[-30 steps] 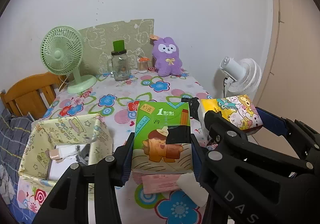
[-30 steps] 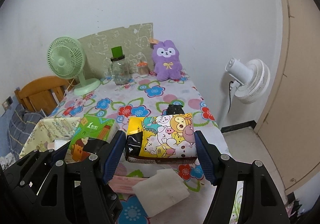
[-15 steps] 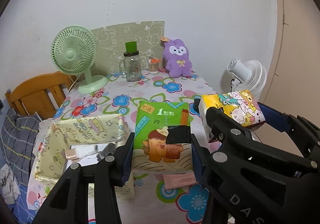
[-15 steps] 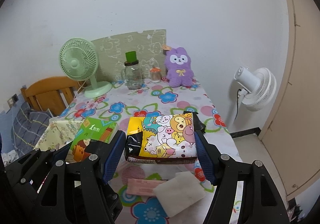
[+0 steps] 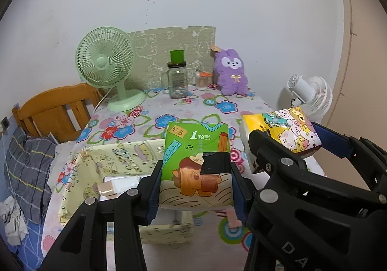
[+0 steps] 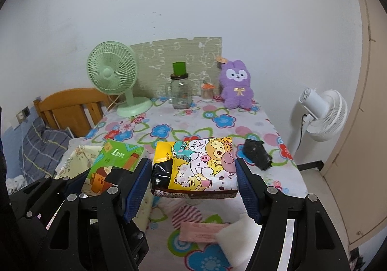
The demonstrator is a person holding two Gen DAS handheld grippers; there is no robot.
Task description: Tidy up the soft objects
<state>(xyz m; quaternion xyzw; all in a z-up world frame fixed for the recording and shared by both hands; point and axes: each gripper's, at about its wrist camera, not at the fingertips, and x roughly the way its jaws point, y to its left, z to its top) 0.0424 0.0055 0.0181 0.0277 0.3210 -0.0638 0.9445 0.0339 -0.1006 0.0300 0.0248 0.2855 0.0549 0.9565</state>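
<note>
Two tissue packs are aloft above the counter [image 5: 150, 111]. Left of the fabric bin [image 5: 125, 157], nothing is carried; over its right edge, the left hand-held gripper [image 5: 196, 188] pinches the green tissue pack [image 5: 197, 162] by its flanks. Further right of the bin, the right hand-held gripper [image 6: 193, 188] squeezes the yellow cartoon pack [image 6: 196, 169]. Both look light, squashy and film-slick, so broad side holds probably suit them.

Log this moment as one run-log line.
left tongs: shut on green tissue pack | right tongs: shut on yellow tissue pack | fabric bin: below
</note>
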